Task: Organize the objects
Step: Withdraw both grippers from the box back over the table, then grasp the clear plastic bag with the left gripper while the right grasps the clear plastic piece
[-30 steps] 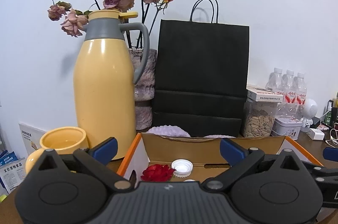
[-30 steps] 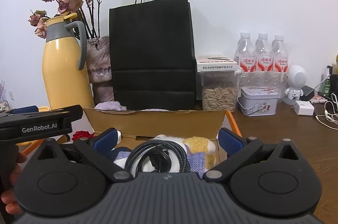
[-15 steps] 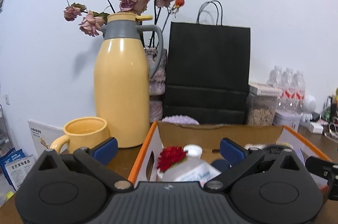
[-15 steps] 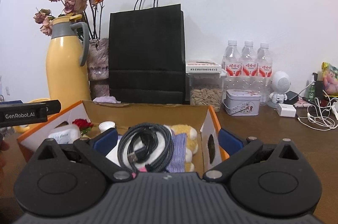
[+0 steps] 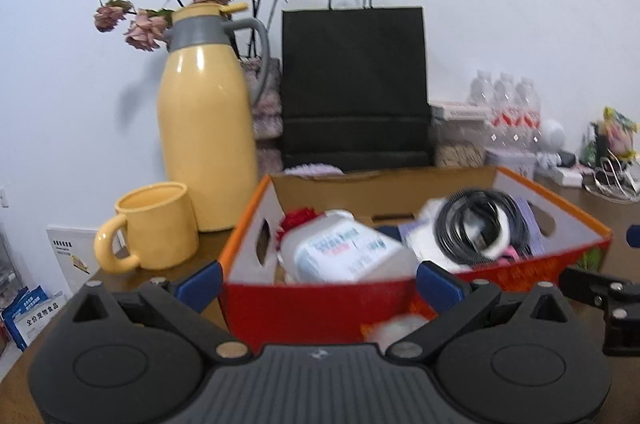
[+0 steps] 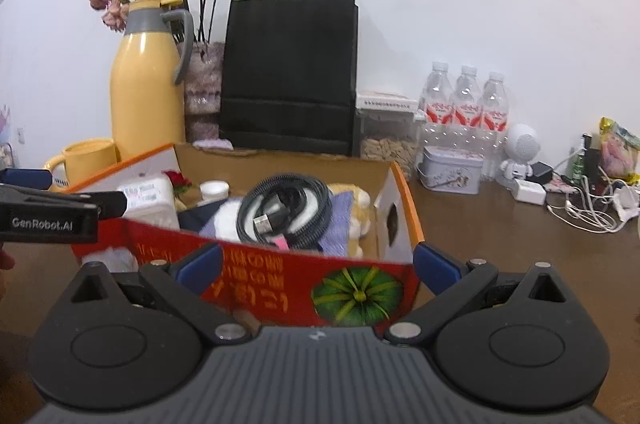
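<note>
Facing the box (image 5: 320, 300) on the worktop (image 6: 500, 236), I have both grippers spread, empty: left gripper (image 5: 318, 274), right gripper (image 6: 316, 264). Cable coil (image 6: 286, 209) sits loosely on top of the packed items; nudging the box wall could spill it.

A full box (image 6: 280, 276) blocks the near desk (image 6: 500, 236); behind it a flask (image 5: 206, 127), mug (image 5: 156, 228) and black bag (image 6: 290, 75) stand along the wall. Bare desk lies open right of the box, bounded by bottles (image 6: 464, 111), a tin (image 6: 452, 169) and cables (image 6: 588, 212).
</note>
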Available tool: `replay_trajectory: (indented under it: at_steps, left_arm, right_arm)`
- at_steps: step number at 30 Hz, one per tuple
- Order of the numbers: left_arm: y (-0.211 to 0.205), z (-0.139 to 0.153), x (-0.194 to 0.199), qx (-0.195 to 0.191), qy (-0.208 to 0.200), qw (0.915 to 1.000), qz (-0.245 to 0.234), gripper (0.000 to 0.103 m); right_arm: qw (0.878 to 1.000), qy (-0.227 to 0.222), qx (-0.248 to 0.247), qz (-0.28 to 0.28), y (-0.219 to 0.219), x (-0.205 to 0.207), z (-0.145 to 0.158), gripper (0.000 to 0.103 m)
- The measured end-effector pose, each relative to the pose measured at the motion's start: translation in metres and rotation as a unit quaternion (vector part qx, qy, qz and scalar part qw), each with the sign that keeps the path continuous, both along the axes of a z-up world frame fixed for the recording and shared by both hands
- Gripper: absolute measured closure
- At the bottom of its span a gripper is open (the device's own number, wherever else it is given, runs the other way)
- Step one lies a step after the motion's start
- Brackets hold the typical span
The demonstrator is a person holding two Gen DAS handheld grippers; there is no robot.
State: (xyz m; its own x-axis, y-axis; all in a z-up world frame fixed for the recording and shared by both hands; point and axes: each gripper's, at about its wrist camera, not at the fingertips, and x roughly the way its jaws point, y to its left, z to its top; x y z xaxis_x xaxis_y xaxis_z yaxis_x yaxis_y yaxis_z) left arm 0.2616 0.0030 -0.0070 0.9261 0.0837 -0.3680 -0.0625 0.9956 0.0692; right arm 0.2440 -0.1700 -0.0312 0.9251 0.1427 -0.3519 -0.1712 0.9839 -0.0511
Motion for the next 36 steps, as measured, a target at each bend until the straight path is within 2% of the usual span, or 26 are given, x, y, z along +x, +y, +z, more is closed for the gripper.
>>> replay_trajectory:
  at_steps: [7,13,20,23,25,26,28,36]
  left_arm:
    - [-0.015,-0.018,-0.007,-0.003,0.053,0.9984,-0.02,0.0]
    - [-0.022,-0.026,-0.004,-0.003,0.078,0.9968,-0.017,0.0]
    - [-0.017,-0.033,0.008,-0.037,0.119,0.9921,-0.01,0.001]
    - [-0.014,-0.034,0.009,-0.05,0.128,0.9905,-0.013,0.021]
    - [-0.013,-0.035,0.008,-0.054,0.131,0.9899,-0.013,0.056]
    - [-0.014,-0.033,0.007,-0.051,0.127,0.9906,-0.01,0.061]
    - [-0.013,-0.031,0.003,-0.053,0.121,0.991,-0.016,0.064]
    - [-0.004,-0.018,-0.008,-0.057,0.088,0.9945,-0.009,0.064]
  right_arm:
    - [1.0,0.024,0.006,-0.018,-0.009,-0.015,-0.007,0.0]
    - [0.999,0.035,0.02,-0.03,-0.02,-0.022,-0.011,0.0]
    - [0.998,0.052,0.017,-0.029,-0.019,-0.019,-0.016,0.0]
    - [0.998,0.055,0.014,-0.029,-0.017,-0.019,-0.017,0.0]
    - [0.998,0.059,0.013,-0.028,-0.017,-0.017,-0.018,0.0]
    - [0.998,0.061,0.012,-0.028,-0.017,-0.017,-0.018,0.0]
    - [0.998,0.063,0.013,-0.027,-0.017,-0.017,-0.018,0.0]
    - [0.996,0.084,0.007,-0.009,-0.012,-0.013,-0.021,0.0]
